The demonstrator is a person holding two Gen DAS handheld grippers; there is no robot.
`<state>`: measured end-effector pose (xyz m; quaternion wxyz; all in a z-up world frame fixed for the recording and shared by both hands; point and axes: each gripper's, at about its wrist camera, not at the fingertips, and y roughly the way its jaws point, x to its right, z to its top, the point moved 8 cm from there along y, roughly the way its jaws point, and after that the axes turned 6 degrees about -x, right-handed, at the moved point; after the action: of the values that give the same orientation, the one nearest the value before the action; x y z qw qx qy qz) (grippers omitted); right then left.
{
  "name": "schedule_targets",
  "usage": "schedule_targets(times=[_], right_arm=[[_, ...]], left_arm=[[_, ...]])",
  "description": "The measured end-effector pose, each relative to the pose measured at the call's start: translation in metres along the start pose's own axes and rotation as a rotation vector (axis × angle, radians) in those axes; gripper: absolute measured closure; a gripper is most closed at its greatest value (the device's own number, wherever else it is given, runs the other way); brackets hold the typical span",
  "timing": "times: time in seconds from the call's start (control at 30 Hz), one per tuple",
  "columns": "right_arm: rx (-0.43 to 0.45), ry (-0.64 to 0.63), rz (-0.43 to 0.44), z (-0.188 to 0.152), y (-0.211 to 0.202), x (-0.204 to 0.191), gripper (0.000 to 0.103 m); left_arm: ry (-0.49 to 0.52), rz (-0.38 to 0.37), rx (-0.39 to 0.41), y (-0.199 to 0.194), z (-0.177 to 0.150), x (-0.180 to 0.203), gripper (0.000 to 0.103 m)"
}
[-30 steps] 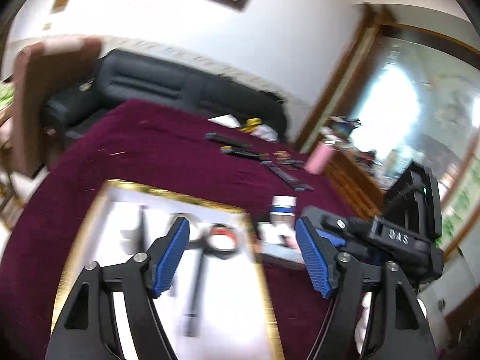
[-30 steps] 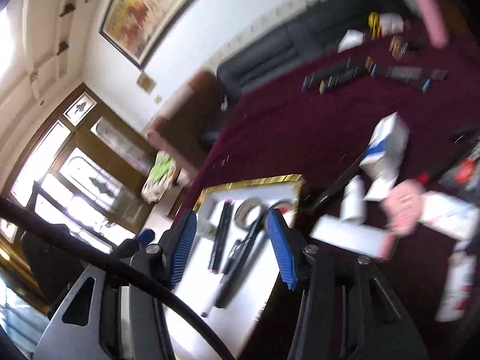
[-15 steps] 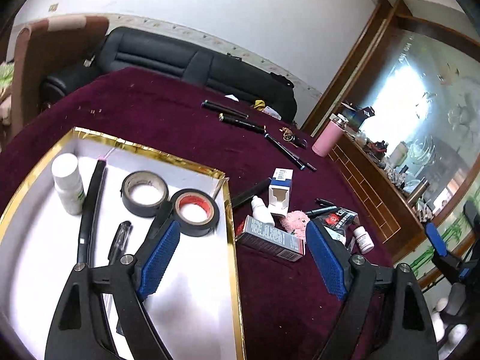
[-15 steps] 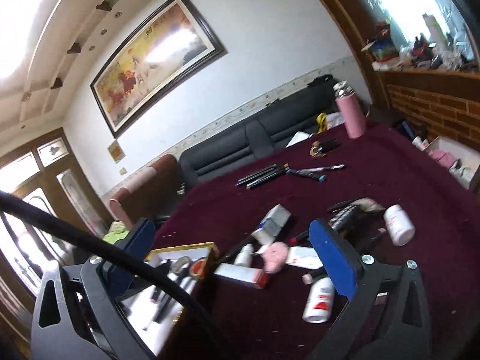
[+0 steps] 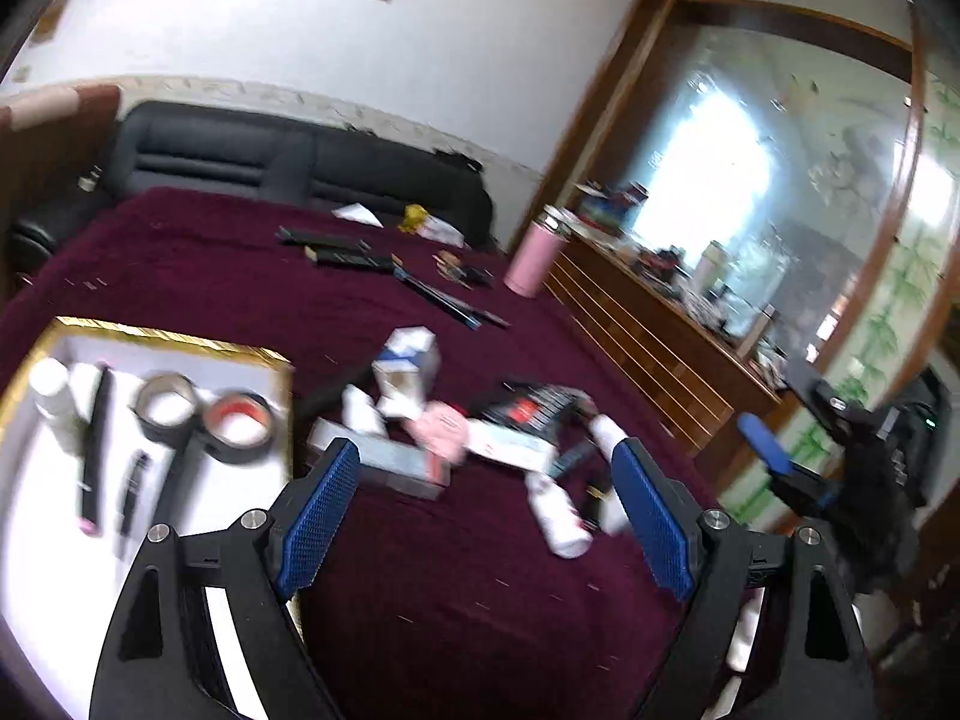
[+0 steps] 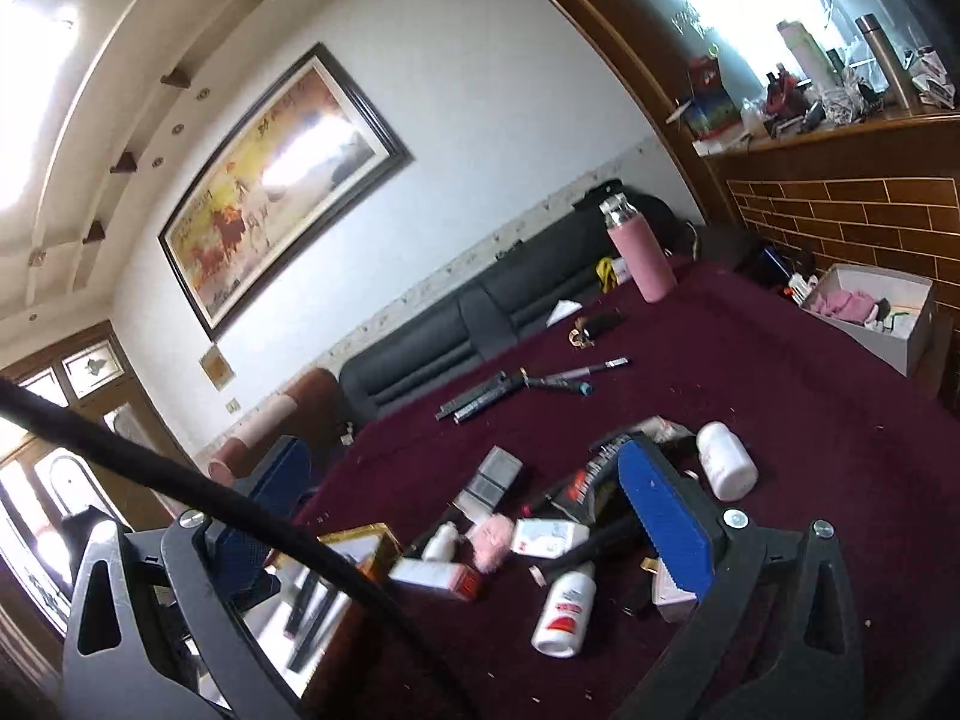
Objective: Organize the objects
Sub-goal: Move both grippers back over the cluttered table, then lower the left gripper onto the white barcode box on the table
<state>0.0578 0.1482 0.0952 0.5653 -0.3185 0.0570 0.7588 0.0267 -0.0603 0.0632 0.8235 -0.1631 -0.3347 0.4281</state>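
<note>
A gold-rimmed white tray (image 5: 162, 337) at the left holds two tape rolls (image 5: 201, 417), a white bottle (image 5: 51, 396) and dark pens. A heap of loose things lies on the maroon table: a white-blue carton (image 5: 405, 369), a pink puff (image 5: 444, 429), flat boxes (image 5: 384, 465) and a white bottle (image 5: 558, 513). My left gripper (image 5: 486, 516) is open and empty above the heap. My right gripper (image 6: 462, 516) is open and empty over the same heap, with a red-labelled bottle (image 6: 564, 609) and a white jar (image 6: 726, 468) near it. The right gripper also shows in the left wrist view (image 5: 798, 450).
Dark pens (image 6: 516, 387) and a pink flask (image 6: 639, 261) lie further back on the table. A black sofa (image 5: 288, 162) runs behind it. A wooden cabinet (image 5: 654, 336) with clutter stands at the right, and a white box (image 6: 870, 318) sits beside the table.
Both views have swung toward the heap of loose objects. The left gripper has moved right, off the tray. Both grippers stay open and empty.
</note>
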Motion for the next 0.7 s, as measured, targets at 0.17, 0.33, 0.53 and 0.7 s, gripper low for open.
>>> schedule_targets(times=[0.17, 0.33, 0.53, 0.7], right_arm=[[-0.058, 0.053, -0.008, -0.008, 0.007, 0.025, 0.0], [-0.084, 0.14, 0.008, -0.014, 0.012, 0.063, 0.0], [-0.146, 0.287, 0.052, -0.024, 0.026, 0.11, 0.0], [-0.197, 0.384, 0.147, -0.033, 0.034, 0.121, 0.0]], left_arm=[[0.009, -0.061, -0.139, 0.035, -0.036, 0.029, 0.021], [0.019, -0.046, -0.229, 0.062, -0.065, 0.037, 0.021], [0.043, -0.003, -0.275, 0.084, -0.083, 0.038, 0.021], [-0.023, -0.016, -0.323, 0.1, -0.09, 0.027, 0.022]])
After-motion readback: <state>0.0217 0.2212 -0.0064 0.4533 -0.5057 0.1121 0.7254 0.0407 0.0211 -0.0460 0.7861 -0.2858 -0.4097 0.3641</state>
